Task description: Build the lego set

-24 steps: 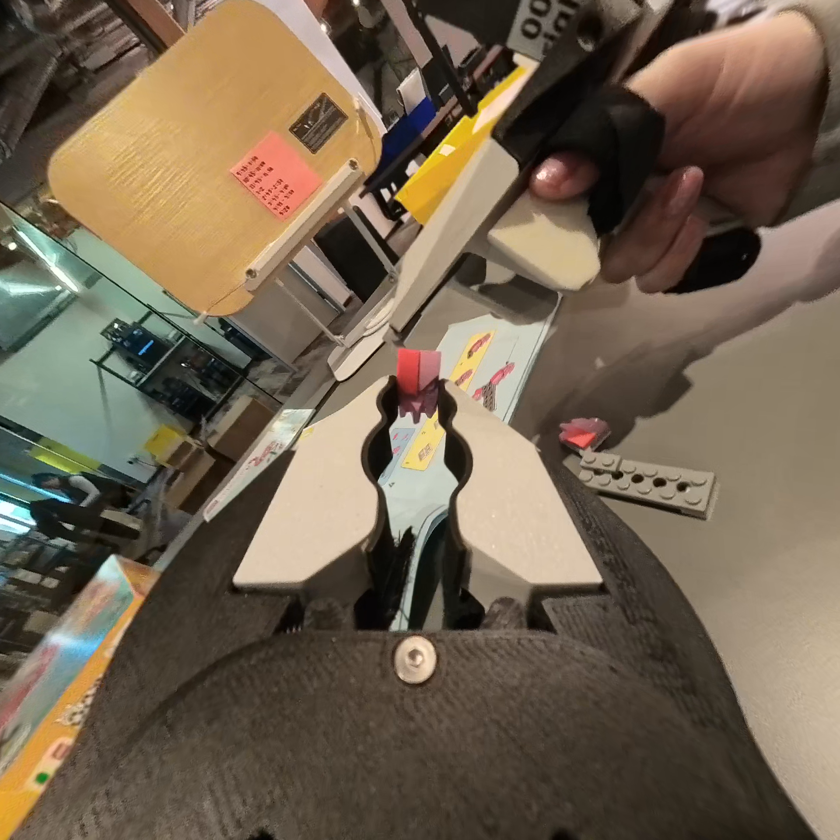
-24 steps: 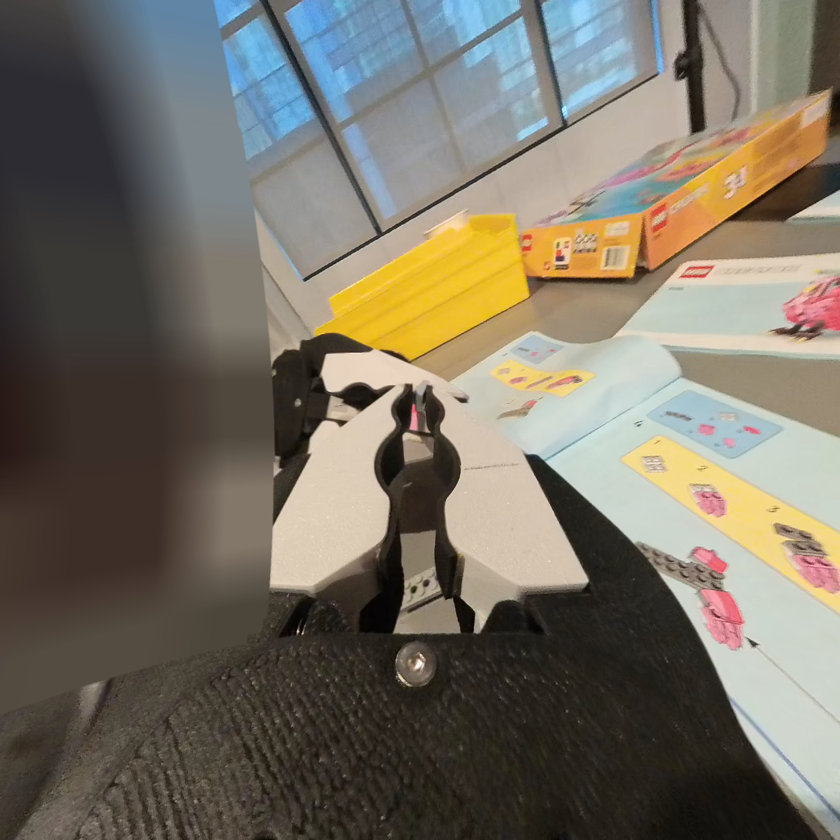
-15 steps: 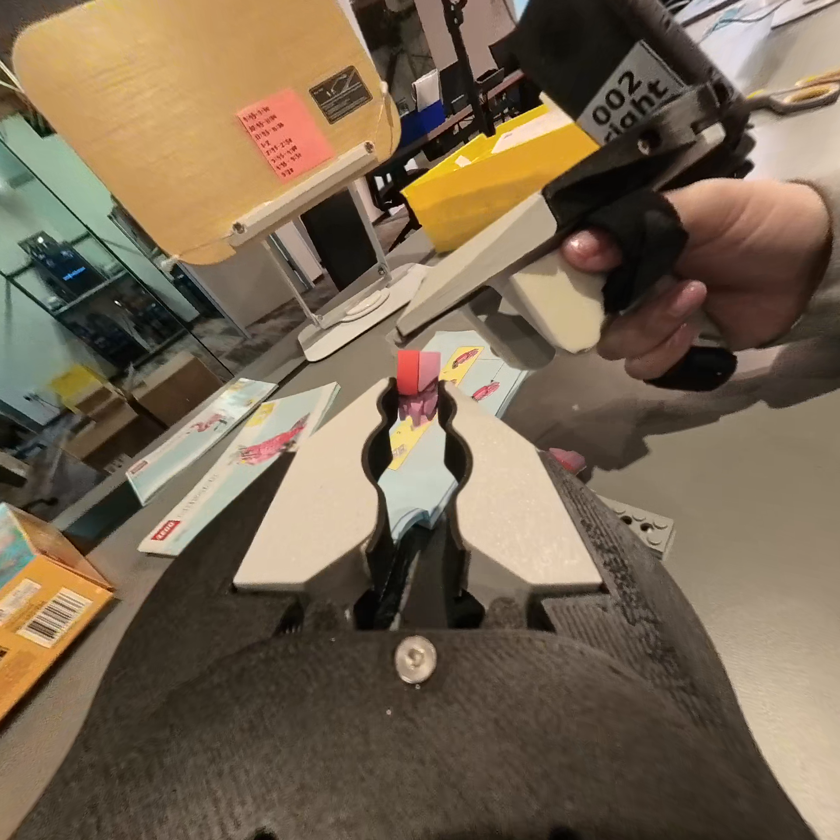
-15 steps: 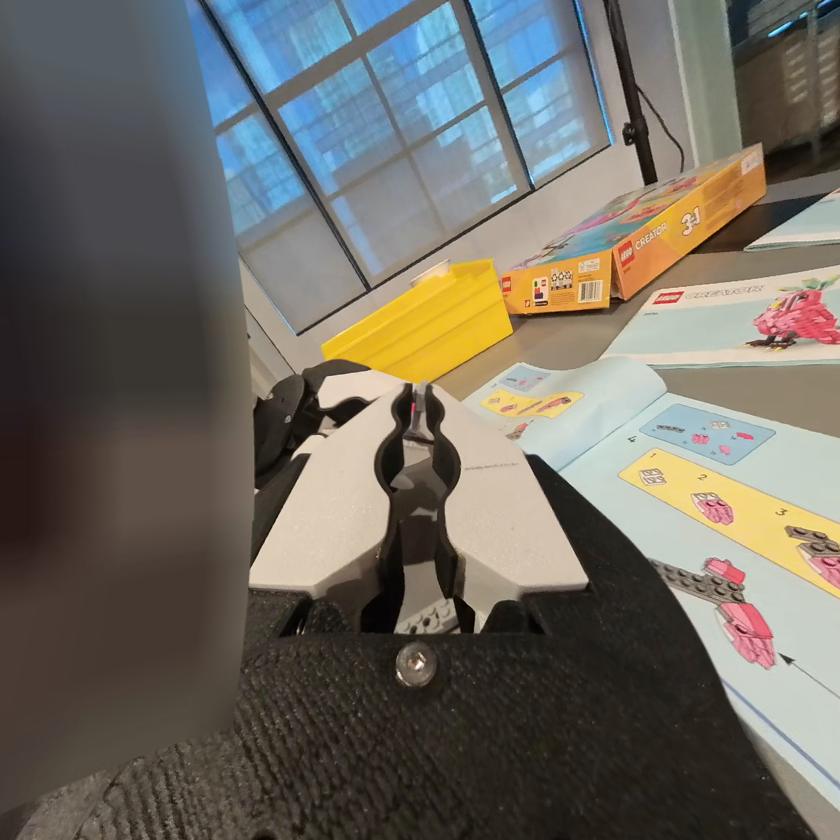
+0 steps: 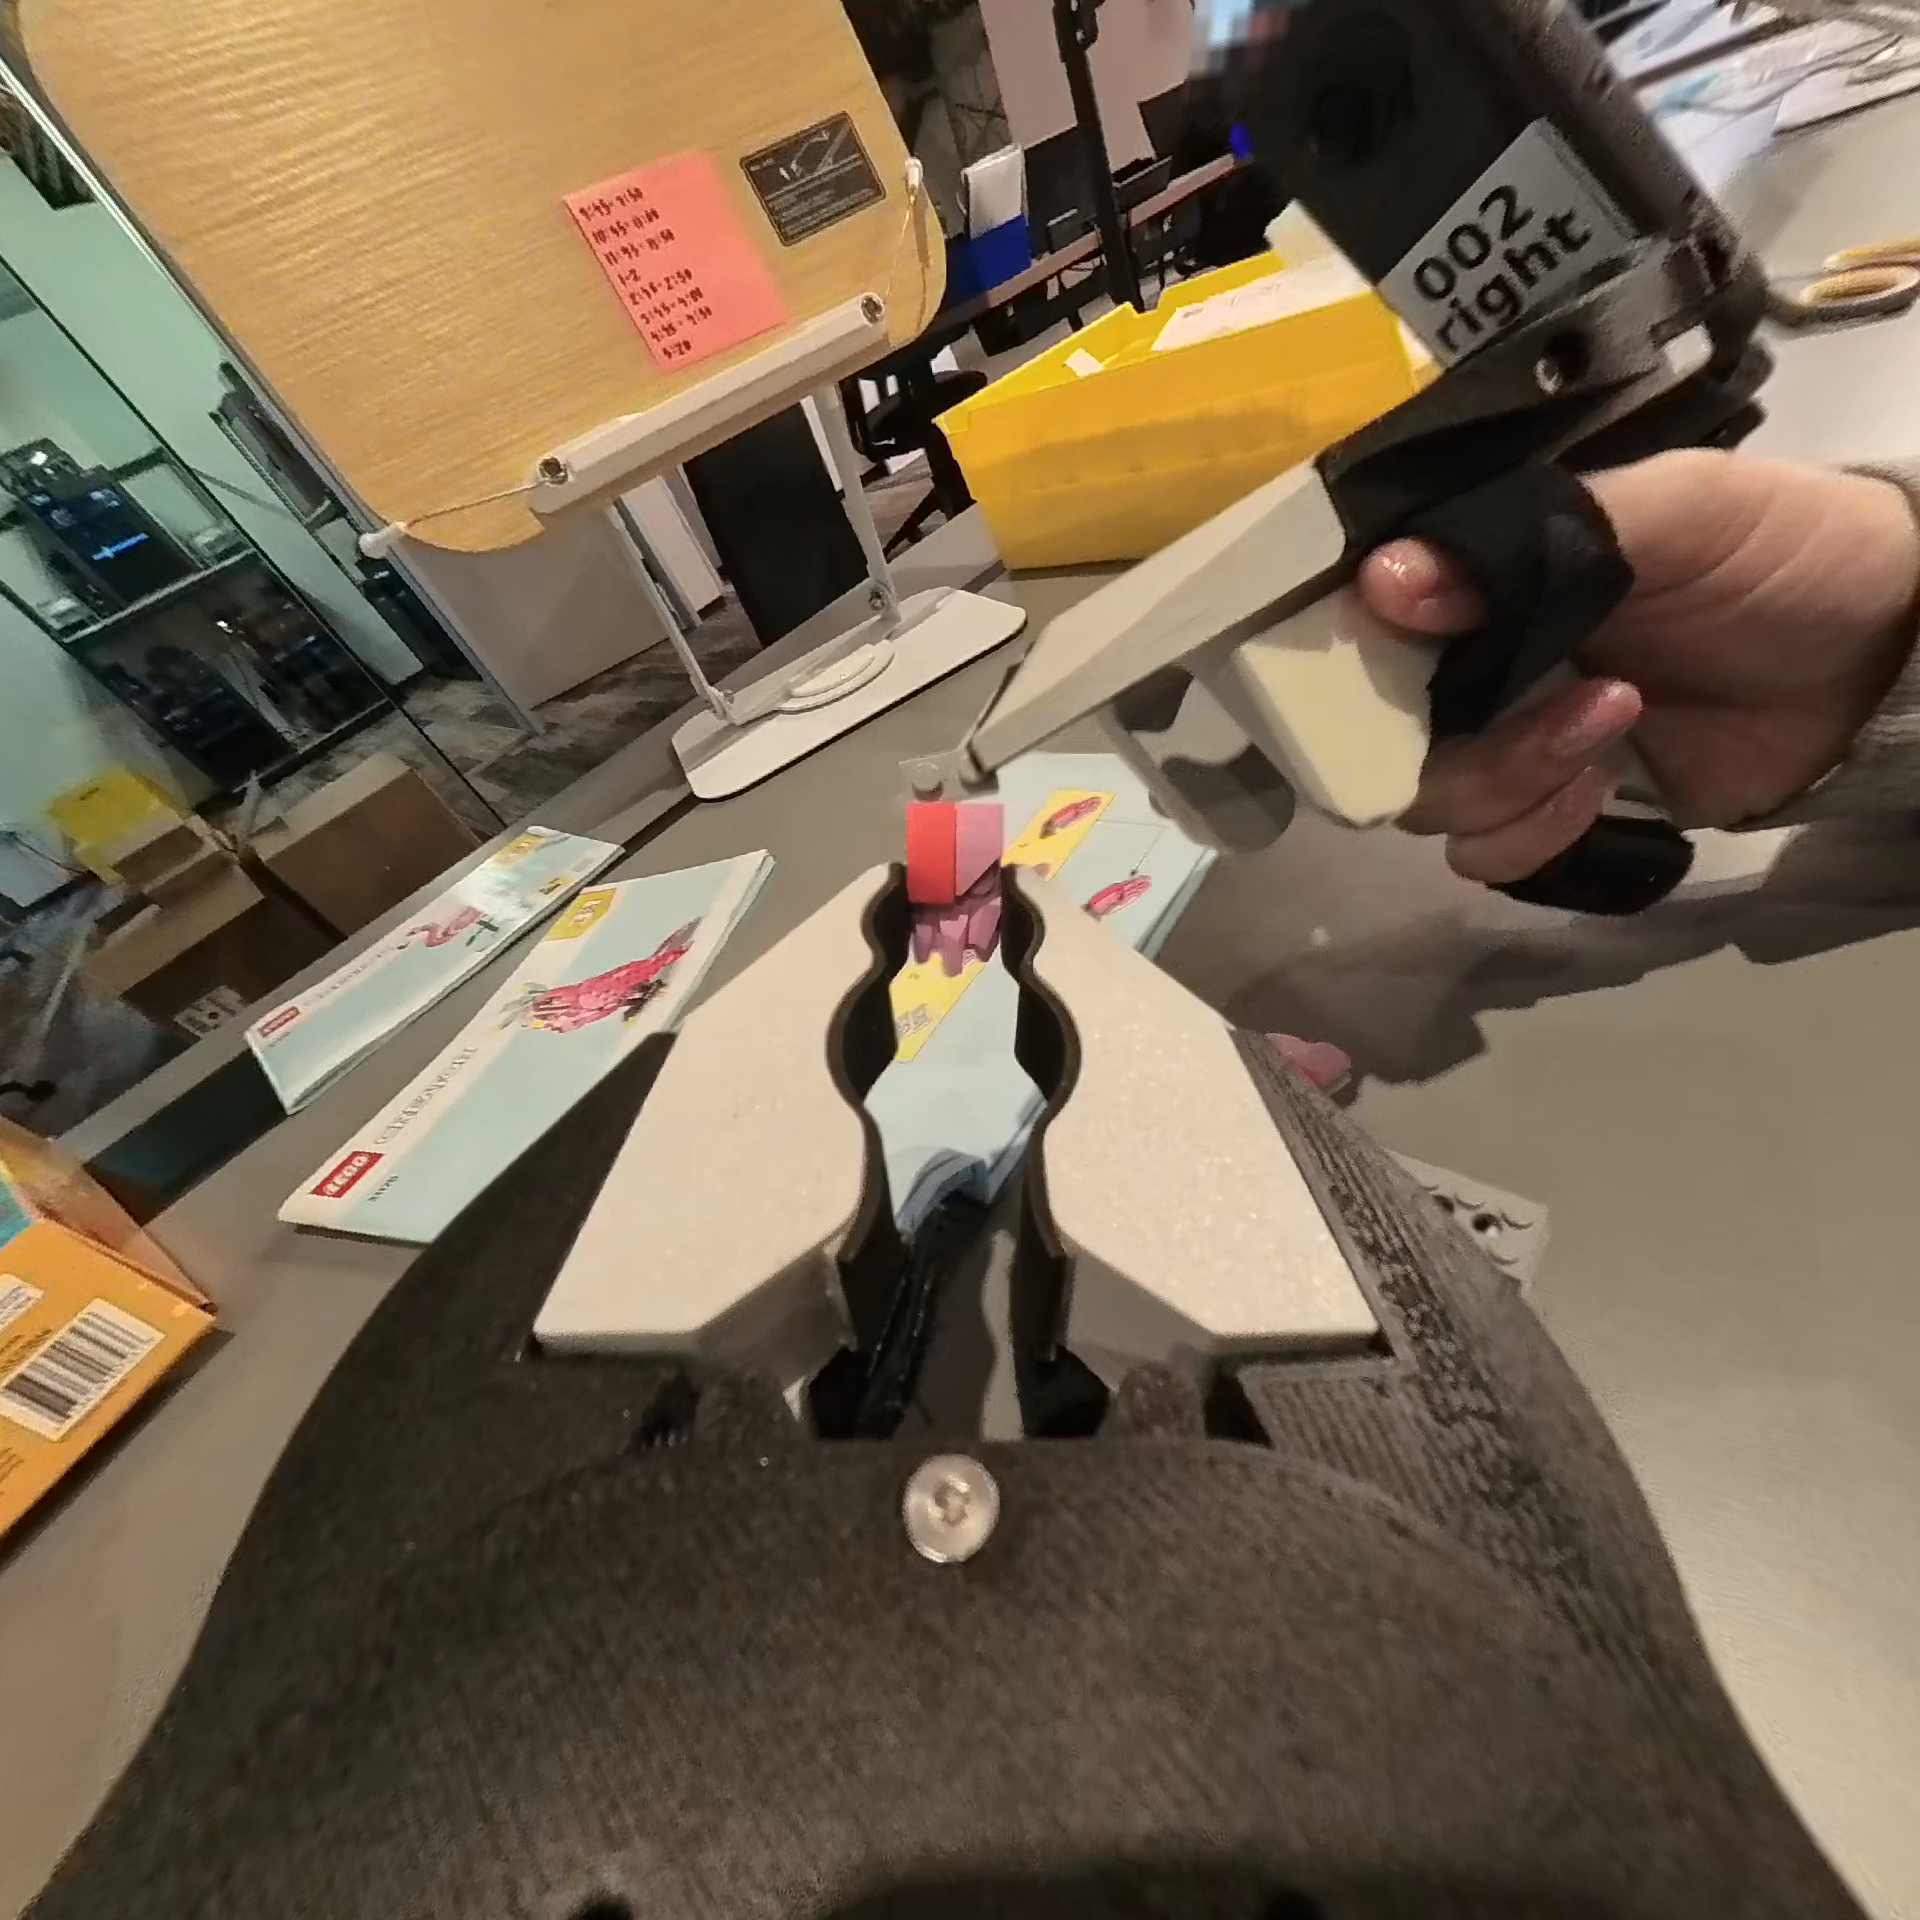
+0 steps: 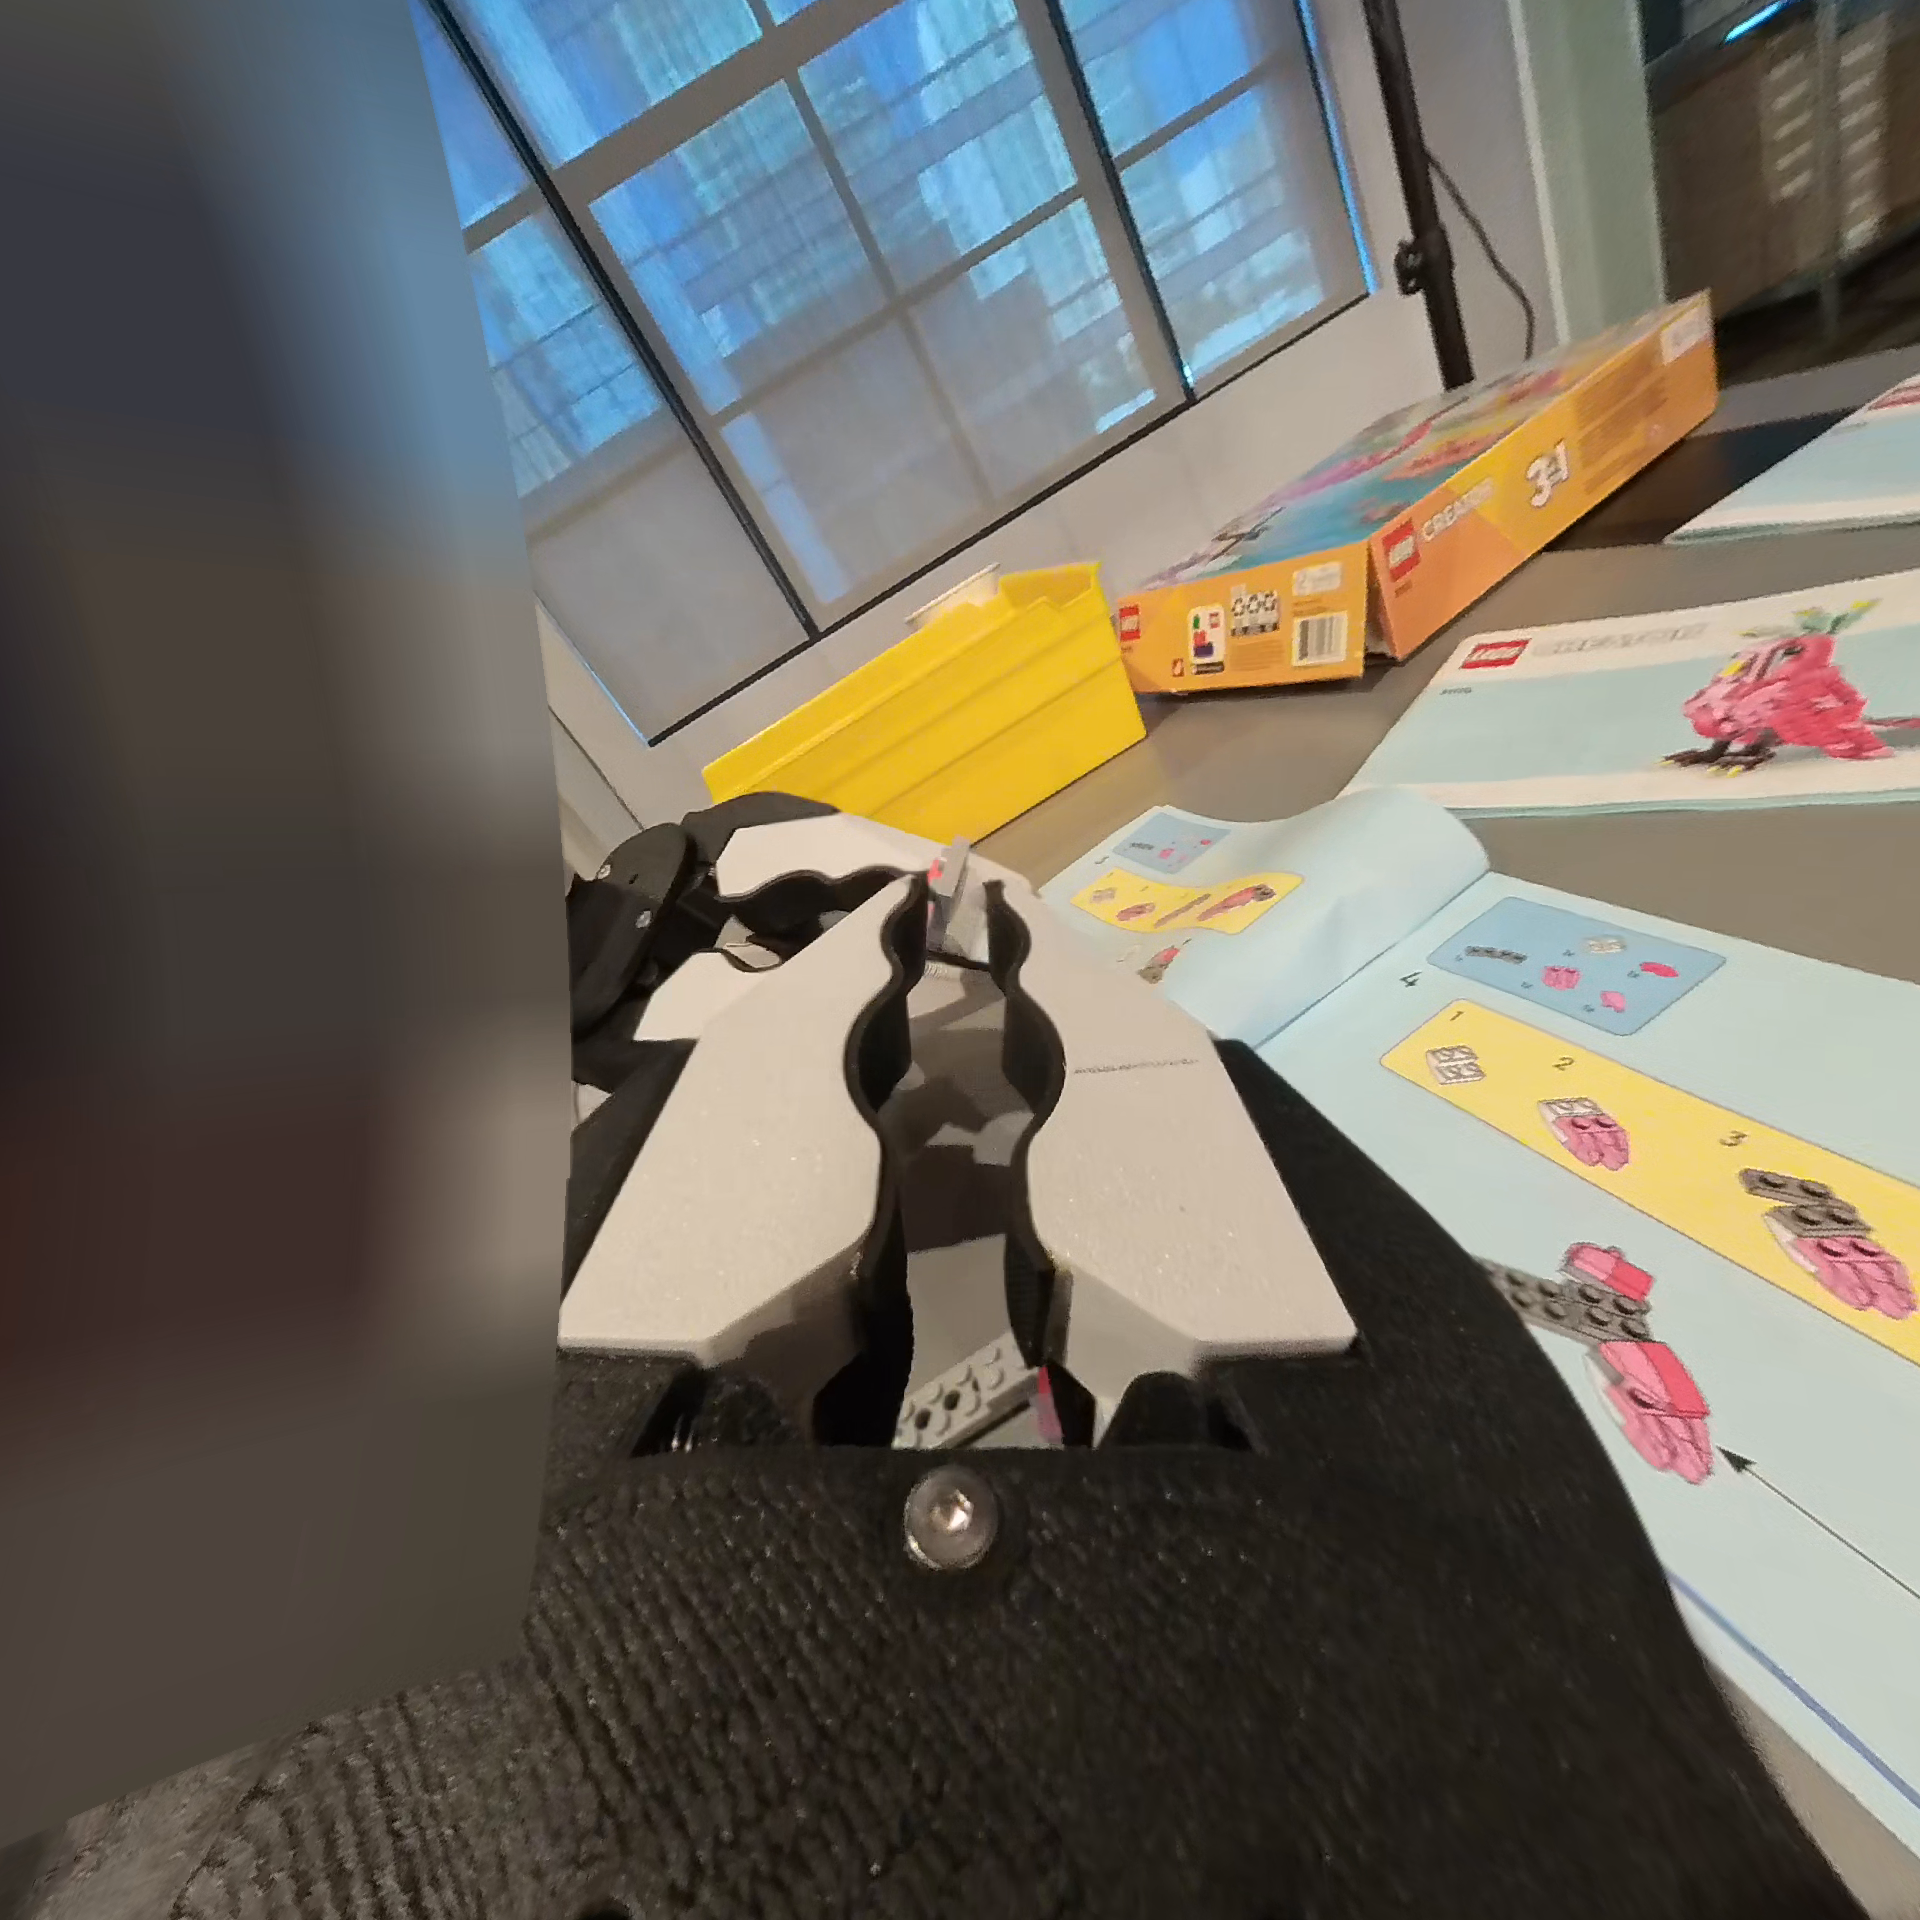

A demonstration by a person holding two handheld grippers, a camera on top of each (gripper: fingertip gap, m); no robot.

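My left gripper (image 5: 956, 888) is shut on a small red and pink brick assembly (image 5: 951, 844), held above the table. My right gripper (image 6: 954, 920) is shut on a small grey piece (image 6: 960, 881). In the left wrist view the right gripper (image 5: 971, 769), held by a hand, brings that grey piece (image 5: 925, 774) just above the red and pink assembly. A grey studded plate (image 5: 1486, 1218) lies on the table, half hidden behind my left gripper. It also shows through the right gripper's gap (image 6: 956, 1397).
An open instruction booklet (image 6: 1558, 1049) lies under both grippers. Closed booklets (image 5: 499, 1060) lie to the left. A yellow bin (image 5: 1174, 426), a wooden board on a stand (image 5: 468, 260) and the set's box (image 6: 1455, 520) stand around the table. A loose pink piece (image 5: 1304, 1060) lies near the plate. The grippers are tip to tip, or close to it.
The right gripper has come down and closer, so its grey piece is now just above the red and pink assembly. The left gripper's view has swung more level.
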